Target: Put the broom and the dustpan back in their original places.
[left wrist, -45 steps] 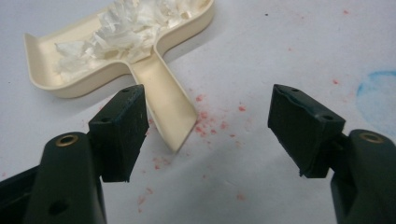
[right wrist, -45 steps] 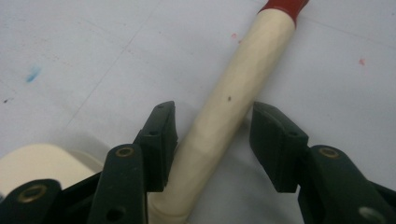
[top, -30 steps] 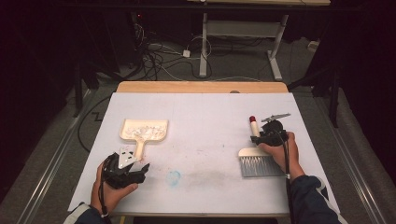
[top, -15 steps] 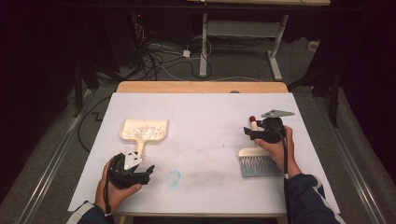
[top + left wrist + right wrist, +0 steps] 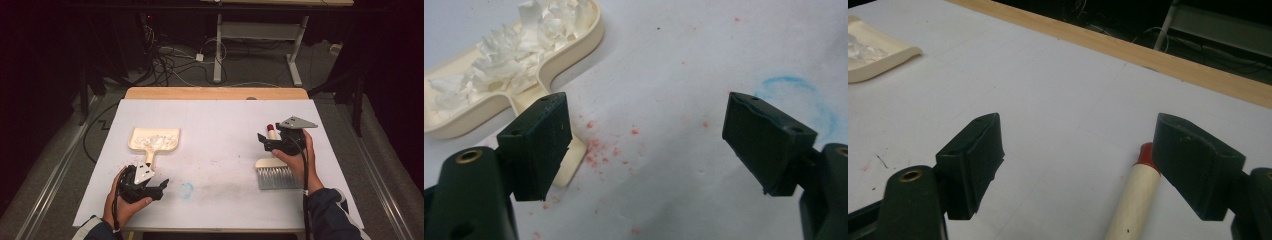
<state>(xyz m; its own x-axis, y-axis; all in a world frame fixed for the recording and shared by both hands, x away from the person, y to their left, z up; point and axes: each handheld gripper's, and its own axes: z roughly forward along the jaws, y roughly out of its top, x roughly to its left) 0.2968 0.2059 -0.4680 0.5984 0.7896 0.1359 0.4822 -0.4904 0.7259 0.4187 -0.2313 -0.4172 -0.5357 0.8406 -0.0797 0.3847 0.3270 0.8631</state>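
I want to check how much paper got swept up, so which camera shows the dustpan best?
The left gripper view: the dustpan is close, with white paper shreds heaped inside and its handle running behind one jaw. The high view shows the whole dustpan, but small. The right gripper view catches just one corner at its edge.

Pretty dark room: grey floor (image 5: 65,150), tangled cables (image 5: 165,57) behind the white surface (image 5: 220,120), a white-legged desk (image 5: 260,30) at the back.

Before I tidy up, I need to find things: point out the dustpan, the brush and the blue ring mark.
dustpan (image 5: 154,139): high view, on its tray.
brush (image 5: 276,177): high view, on its bristles.
blue ring mark (image 5: 186,190): high view, on the ring.
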